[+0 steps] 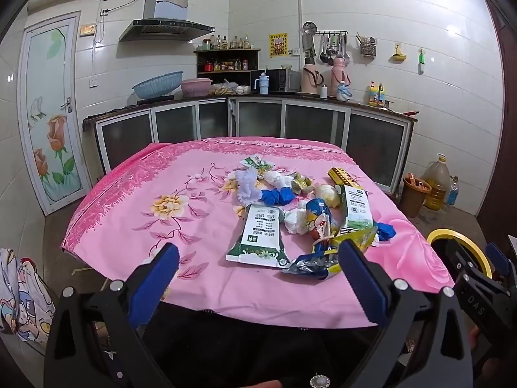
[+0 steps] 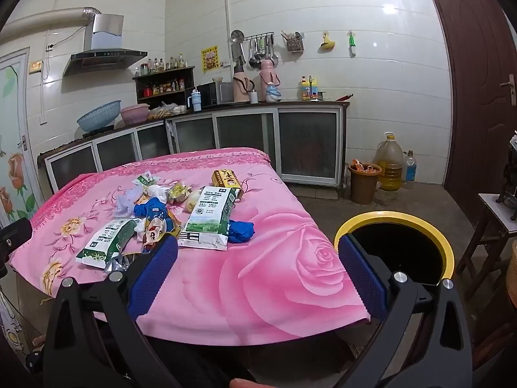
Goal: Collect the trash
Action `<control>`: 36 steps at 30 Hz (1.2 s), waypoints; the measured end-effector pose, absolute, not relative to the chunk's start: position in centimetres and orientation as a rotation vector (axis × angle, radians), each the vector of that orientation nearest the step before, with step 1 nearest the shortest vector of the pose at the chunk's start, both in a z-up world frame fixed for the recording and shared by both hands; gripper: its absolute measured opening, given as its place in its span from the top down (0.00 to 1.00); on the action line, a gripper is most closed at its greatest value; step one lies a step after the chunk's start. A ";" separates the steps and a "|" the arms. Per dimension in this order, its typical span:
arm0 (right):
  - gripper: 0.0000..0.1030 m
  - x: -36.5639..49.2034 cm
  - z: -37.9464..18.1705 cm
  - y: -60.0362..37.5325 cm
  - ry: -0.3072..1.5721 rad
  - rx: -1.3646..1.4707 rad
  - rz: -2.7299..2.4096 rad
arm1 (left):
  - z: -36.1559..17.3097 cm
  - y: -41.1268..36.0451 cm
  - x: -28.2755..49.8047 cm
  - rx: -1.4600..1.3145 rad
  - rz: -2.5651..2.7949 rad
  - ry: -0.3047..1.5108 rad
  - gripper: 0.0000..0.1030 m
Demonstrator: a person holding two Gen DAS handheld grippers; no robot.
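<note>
A heap of trash lies on the pink flowered tablecloth [image 1: 135, 213]: a green-and-white packet [image 1: 258, 236], a second one [image 1: 355, 208], a blue crumpled wrapper [image 1: 278, 195], white tissue wads [image 1: 295, 220], a cartoon snack bag [image 1: 318, 223] and a yellow box [image 1: 341, 176]. My left gripper [image 1: 258, 286] is open and empty at the table's near edge, just short of the heap. My right gripper [image 2: 258, 278] is open and empty over the near right corner. A black bin with a yellow rim [image 2: 395, 245] stands on the floor right of the table.
Kitchen cabinets [image 1: 258, 119] run behind the table. An orange-brown bin [image 2: 363, 182], a large oil jug [image 2: 389, 161] and a bottle stand by the far wall. A small table [image 2: 497, 223] and a dark door [image 2: 478, 80] are at the right. The right gripper shows in the left wrist view [image 1: 478, 278].
</note>
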State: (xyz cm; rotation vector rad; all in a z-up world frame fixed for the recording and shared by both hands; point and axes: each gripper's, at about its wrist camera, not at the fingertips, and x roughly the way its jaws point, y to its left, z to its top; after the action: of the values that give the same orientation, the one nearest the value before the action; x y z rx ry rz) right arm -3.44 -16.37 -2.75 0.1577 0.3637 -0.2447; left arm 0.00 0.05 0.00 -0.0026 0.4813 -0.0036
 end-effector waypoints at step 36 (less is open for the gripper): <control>0.07 -3.2 -3.1 -16.5 0.386 0.156 -0.245 | -0.1 -0.7 -0.2 0.001 -0.002 0.489 0.08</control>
State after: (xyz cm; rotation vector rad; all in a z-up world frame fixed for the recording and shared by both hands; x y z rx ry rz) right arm -3.18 -16.46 -3.12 0.1556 0.3859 -0.2452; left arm -0.17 -0.68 -0.10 0.0012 0.4893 -0.0017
